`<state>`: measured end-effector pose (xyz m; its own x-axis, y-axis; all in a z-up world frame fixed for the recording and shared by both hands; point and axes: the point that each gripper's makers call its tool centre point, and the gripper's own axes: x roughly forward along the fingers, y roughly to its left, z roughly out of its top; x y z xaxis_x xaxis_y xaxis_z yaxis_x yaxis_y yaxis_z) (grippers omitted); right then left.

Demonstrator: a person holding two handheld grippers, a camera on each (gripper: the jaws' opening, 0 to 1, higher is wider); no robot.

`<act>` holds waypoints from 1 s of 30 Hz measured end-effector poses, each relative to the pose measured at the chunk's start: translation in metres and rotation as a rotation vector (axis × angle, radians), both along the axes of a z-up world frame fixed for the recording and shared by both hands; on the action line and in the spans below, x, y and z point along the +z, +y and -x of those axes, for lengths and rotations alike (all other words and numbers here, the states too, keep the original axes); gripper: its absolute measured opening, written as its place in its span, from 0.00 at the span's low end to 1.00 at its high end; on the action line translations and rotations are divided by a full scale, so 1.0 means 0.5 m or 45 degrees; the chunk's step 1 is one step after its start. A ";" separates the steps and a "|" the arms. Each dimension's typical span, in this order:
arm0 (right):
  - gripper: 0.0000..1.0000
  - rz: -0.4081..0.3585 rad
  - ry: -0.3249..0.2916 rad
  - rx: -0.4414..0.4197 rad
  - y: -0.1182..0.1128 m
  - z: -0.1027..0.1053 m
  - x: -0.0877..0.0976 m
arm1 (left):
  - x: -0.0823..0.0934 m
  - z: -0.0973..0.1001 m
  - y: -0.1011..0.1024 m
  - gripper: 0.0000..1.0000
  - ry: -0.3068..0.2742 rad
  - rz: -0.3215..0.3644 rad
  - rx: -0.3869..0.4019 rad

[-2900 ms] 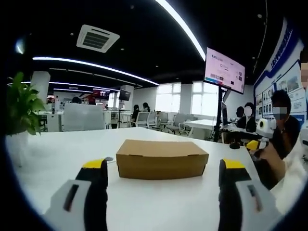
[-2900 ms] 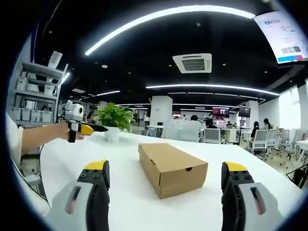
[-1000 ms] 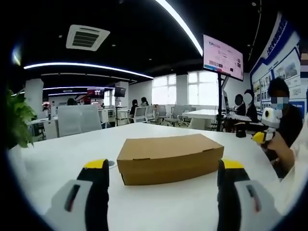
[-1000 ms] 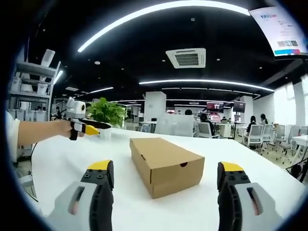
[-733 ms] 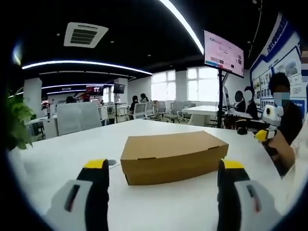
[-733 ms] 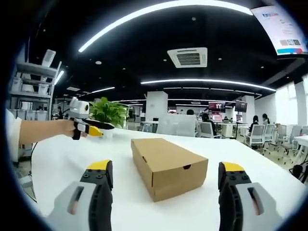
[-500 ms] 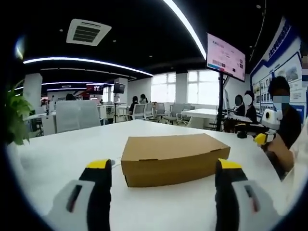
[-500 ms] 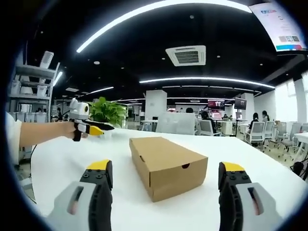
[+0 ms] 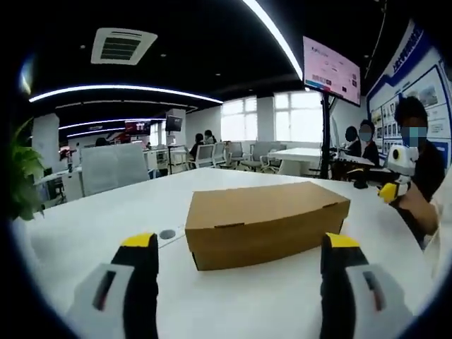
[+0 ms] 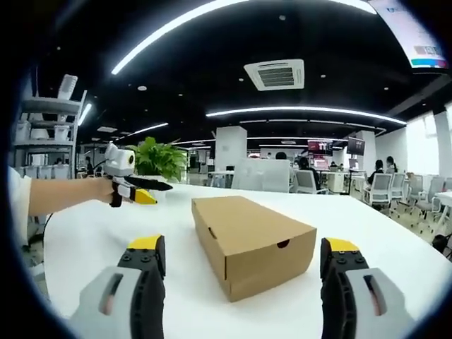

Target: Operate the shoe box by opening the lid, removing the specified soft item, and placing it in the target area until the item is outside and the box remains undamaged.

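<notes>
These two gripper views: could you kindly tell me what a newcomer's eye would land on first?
The closed brown cardboard shoe box stands out first, sitting alone in the middle of the white table, lid down. Framing it in the left gripper view are the open, yellow-tipped jaws of the left hand-held gripper; the right hand-held gripper frames it likewise in its own view. Behind, a green potted plant sits at the table's far edge.

Closed shoe box (image 9: 265, 220) between spread tongs (image 9: 240, 282)
</notes>
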<state>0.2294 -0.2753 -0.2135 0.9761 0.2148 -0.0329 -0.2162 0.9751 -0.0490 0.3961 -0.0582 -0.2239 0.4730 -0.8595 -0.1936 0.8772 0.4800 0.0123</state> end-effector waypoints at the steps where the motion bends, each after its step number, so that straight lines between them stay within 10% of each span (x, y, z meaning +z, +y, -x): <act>1: 0.94 0.003 -0.008 -0.023 -0.003 -0.005 0.004 | 0.001 -0.003 0.001 0.98 -0.001 0.006 0.001; 5: 0.87 -0.007 -0.167 -0.155 -0.030 -0.015 0.047 | 0.007 -0.017 0.004 0.95 -0.019 0.035 -0.011; 16: 0.99 -0.003 0.033 -0.092 0.004 -0.054 -0.007 | 0.035 -0.051 -0.026 0.96 -0.020 0.090 -0.069; 19: 0.98 0.136 -0.051 -0.170 -0.010 -0.068 -0.007 | 0.029 -0.059 -0.040 0.97 -0.030 0.071 -0.090; 30: 1.00 -0.035 -0.006 -0.094 0.013 -0.095 -0.025 | -0.012 -0.109 -0.054 0.97 0.031 0.087 -0.069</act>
<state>0.2770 -0.2690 -0.2257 0.9895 0.1427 -0.0236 -0.1432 0.9894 -0.0230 0.4506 -0.0854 -0.2297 0.4215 -0.8952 -0.1445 0.9015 0.4310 -0.0401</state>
